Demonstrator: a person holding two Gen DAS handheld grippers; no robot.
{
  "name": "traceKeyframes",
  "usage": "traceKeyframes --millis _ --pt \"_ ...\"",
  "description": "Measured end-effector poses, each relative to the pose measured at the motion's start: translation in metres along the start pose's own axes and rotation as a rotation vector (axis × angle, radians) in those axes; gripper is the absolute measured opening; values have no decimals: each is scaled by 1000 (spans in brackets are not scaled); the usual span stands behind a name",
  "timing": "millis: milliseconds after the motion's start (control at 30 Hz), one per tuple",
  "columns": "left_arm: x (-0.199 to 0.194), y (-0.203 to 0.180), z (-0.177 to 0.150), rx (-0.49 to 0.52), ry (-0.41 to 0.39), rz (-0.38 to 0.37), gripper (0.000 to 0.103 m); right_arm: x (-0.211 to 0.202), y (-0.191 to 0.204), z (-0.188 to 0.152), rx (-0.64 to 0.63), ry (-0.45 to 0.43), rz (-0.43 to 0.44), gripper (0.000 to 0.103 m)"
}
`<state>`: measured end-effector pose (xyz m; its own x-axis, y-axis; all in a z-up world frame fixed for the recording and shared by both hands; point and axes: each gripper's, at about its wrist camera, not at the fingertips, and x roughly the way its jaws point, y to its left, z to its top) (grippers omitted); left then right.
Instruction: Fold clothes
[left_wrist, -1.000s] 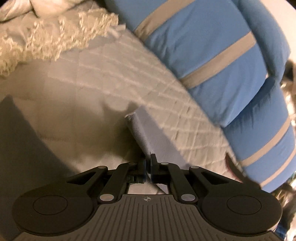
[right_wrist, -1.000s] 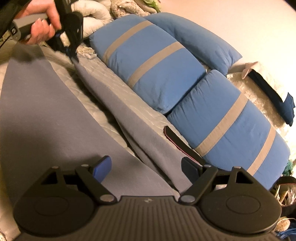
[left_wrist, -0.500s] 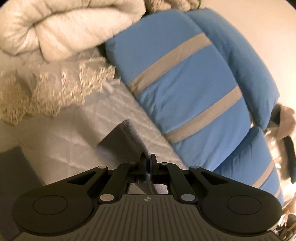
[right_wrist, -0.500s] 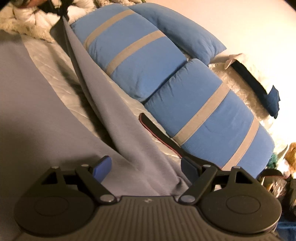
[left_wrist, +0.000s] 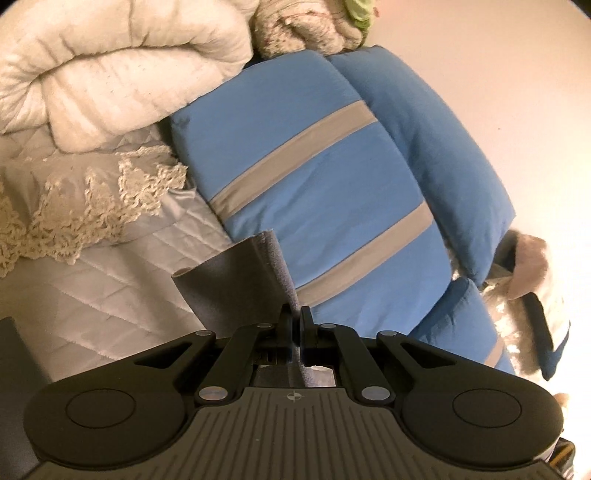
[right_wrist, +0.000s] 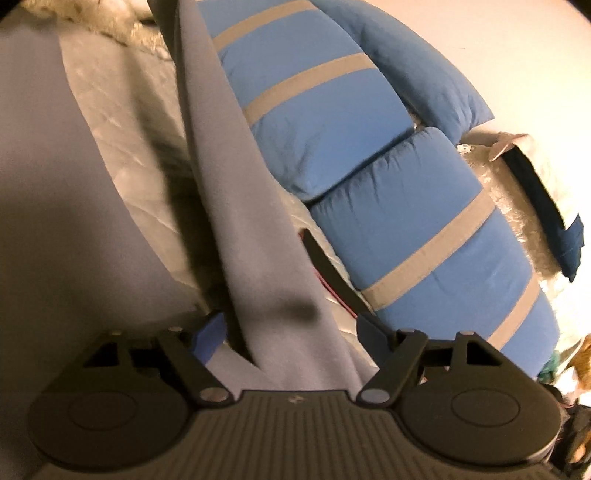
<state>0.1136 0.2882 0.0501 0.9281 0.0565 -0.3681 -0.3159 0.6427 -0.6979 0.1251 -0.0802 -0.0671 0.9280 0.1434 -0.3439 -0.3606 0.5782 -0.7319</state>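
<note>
1. Left wrist view: left gripper (left_wrist: 294, 325) pinches grey garment (left_wrist: 236, 284) hem, lifted over the quilted bed (left_wrist: 110, 280).
2. Blue striped pillows (left_wrist: 314, 184) crowd the bed's far edge.
3. Right gripper (right_wrist: 291, 330) jaws closing, the garment (right_wrist: 229, 206) between them, pads not pressing.

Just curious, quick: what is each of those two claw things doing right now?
Left gripper: closed, pinching the grey garment.
Right gripper: fingers apart and closing, grey garment between them, not yet gripped.

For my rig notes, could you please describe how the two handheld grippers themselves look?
Both are black, with two round discs, silver pivot pins and a ribbed grey centre plate. The left gripper has black fingers; the right gripper has blue pads.
</note>
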Motion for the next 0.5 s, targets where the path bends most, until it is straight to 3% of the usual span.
traceKeyframes --millis 67,200,333,400,500 --pt "1 -3 -2 39 9 33 3 -2 -7 -4 11 -4 -12 74" --pt "9 0 -8 112 73 152 3 -1 -28 -7 91 12 42 32" --pt "19 -2 -17 267 168 282 5 1 -50 -7 211 23 165 27" --pt "24 -9 -25 393 221 405 14 5 -66 -7 284 22 225 27" --pt "19 -37 -48 624 140 501 23 11 -84 -13 356 7 304 27"
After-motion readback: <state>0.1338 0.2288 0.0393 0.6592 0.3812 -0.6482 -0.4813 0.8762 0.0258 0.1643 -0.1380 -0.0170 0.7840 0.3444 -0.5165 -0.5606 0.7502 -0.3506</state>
